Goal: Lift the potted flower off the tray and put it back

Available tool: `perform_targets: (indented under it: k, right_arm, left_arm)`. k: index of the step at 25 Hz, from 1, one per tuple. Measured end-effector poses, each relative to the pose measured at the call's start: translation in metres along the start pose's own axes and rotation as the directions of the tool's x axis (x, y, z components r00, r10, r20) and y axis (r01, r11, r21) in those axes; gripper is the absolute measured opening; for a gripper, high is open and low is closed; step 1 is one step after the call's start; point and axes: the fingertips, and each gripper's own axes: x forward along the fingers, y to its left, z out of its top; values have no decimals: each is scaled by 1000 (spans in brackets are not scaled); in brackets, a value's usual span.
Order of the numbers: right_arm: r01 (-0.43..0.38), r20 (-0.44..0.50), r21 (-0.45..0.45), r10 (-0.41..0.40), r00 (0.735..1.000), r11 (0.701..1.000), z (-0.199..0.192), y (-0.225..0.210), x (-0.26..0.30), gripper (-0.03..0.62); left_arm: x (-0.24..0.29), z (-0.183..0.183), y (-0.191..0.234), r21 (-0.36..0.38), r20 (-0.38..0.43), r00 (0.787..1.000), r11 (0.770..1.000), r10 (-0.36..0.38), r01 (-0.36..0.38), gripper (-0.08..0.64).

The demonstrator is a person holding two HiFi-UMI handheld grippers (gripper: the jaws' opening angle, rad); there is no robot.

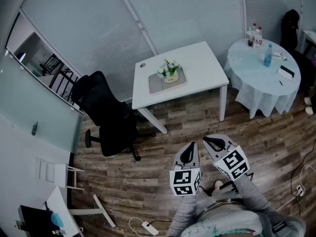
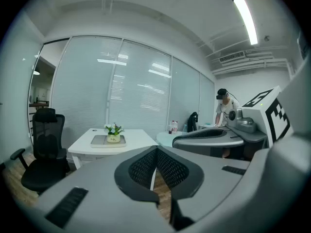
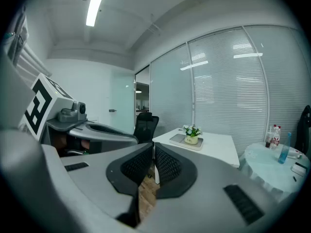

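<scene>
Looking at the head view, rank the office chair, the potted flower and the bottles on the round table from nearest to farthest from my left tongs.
1. The office chair, on the floor left of the left tongs.
2. The potted flower, ahead on the tray on the white table.
3. The bottles, far right on the round table.

A white rectangular table [image 1: 202, 68] is being carried on its white legs by a wood-patterned floor [image 1: 197, 125]. A flat grey tray [image 1: 158, 85] is being borne directly on the tabletop. In the head view it is lying in the half towards the left edge, about midway between the far and near edges and roughly square with them. The potted flower [image 1: 169, 72] is being held upright on that tray. A small dark round object [image 1: 142, 65] is being kept just beside the far left corner.
</scene>
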Motion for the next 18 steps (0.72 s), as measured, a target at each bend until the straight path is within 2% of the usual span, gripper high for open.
perform_targets:
  k: [4,13,18]
  right_arm:
    - [8,44,19,-9,999,1000,0,-13,-9,31]
    - [-18,10,36,17,1000,999,-16,-24,-6,31]
    - [-17,14,30,17,1000,999,-9,-31,12,31]
  left_arm:
    - [6,-2,-10,-10,8,1000,1000,6,-6,11]
    - [12,-12,-8,-47,-5,999,998,44,-44,11]
    - [24,-5,9,-54,13,999,998,42,-41,11]
